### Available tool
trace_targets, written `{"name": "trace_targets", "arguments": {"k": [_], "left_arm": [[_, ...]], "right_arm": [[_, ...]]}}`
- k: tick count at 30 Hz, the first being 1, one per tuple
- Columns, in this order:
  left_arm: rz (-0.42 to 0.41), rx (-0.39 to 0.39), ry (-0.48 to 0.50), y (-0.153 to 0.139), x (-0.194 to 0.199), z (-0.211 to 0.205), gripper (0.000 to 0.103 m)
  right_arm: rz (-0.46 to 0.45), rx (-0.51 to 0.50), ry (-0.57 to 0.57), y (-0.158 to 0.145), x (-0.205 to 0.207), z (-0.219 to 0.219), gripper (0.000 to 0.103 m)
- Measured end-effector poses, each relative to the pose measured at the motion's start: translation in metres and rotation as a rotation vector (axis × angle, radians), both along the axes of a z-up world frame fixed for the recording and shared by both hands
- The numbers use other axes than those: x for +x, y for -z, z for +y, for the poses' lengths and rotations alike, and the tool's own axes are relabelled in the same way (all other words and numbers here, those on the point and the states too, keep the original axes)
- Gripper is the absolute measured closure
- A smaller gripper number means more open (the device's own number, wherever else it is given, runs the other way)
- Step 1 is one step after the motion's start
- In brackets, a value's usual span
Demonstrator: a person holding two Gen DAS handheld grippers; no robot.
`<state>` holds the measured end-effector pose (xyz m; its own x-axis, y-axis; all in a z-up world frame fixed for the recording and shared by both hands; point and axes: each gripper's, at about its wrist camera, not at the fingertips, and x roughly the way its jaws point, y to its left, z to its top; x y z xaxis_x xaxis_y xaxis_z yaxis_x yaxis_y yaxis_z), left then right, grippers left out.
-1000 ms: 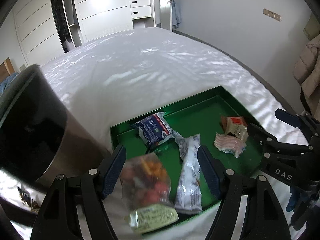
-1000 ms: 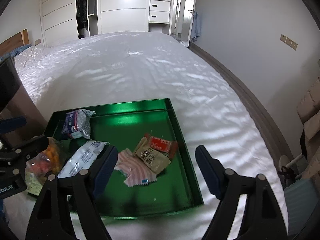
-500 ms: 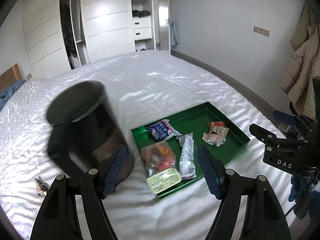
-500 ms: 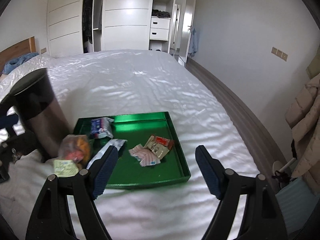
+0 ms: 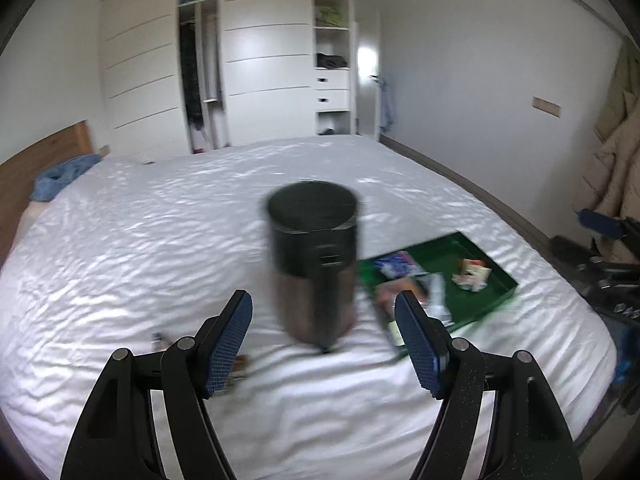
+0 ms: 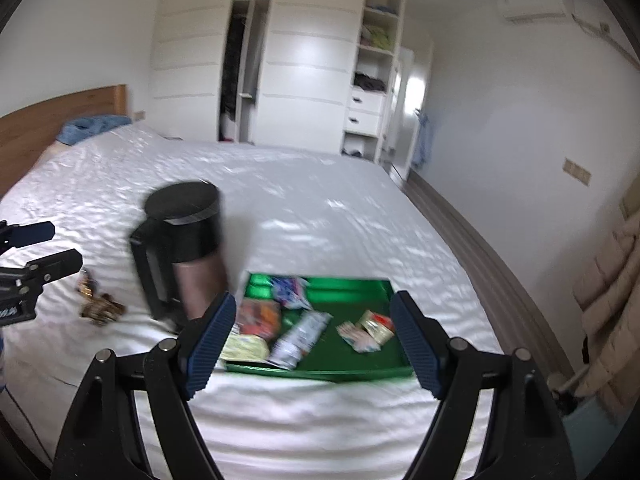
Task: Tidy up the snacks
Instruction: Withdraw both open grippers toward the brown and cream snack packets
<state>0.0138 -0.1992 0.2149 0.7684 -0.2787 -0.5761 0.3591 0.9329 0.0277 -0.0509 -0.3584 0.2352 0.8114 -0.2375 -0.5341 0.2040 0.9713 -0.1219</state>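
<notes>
Snacks sit in the green tray on the white bed, straight ahead of the right gripper and framed between its widely parted, empty fingers. Nearest that gripper lie the silver packet, its long axis running away from the camera and leaning right, and the orange bag with a pale yellow label, which overhangs the tray's left rim. Further in are the small red-and-tan wrappers to the right and the blue packet at the far wall. The right hand looks the nearer one for any tray work, I judge.

From the left gripper, also spread wide and holding nothing, the tray lies off to the right; directly ahead stands the dark lidded bin, upright. A few small brown wrappers lie loose on the sheet left of the bin, nearer the left hand. Both views are motion-blurred. Both grippers hover above the bed, pitched downward.
</notes>
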Motion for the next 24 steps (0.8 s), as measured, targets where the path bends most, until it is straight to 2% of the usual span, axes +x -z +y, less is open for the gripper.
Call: {"name": "trace_targets", "arguments": {"k": [6,10,14,18,24], "left_arm": [[0.01,0.037,-0.162,0.009,0.012,0.109,0.033],[0.049,0.053,-0.28,0.034,0.025,0.173,0.033],[0.12,0.035,-0.382,0.071,0.037,0.224,0.033],[0.197,0.021,-0.425,0.115,0.054,0.25,0.033],[0.276,-0.017,-0.361,0.16,0.091,0.248,0.033]], "right_arm": [[-0.052,0.025,-0.115,-0.022,0.003,0.071,0.0],[-0.046,0.064,-0.192,-0.012,0.015,0.116,0.0],[0.023,0.104,-0.282,0.026,0.042,0.167,0.0],[0.107,0.17,-0.344,0.08,0.079,0.211,0.0],[0.225,0.242,-0.384,0.155,0.134,0.252,0.0]]}}
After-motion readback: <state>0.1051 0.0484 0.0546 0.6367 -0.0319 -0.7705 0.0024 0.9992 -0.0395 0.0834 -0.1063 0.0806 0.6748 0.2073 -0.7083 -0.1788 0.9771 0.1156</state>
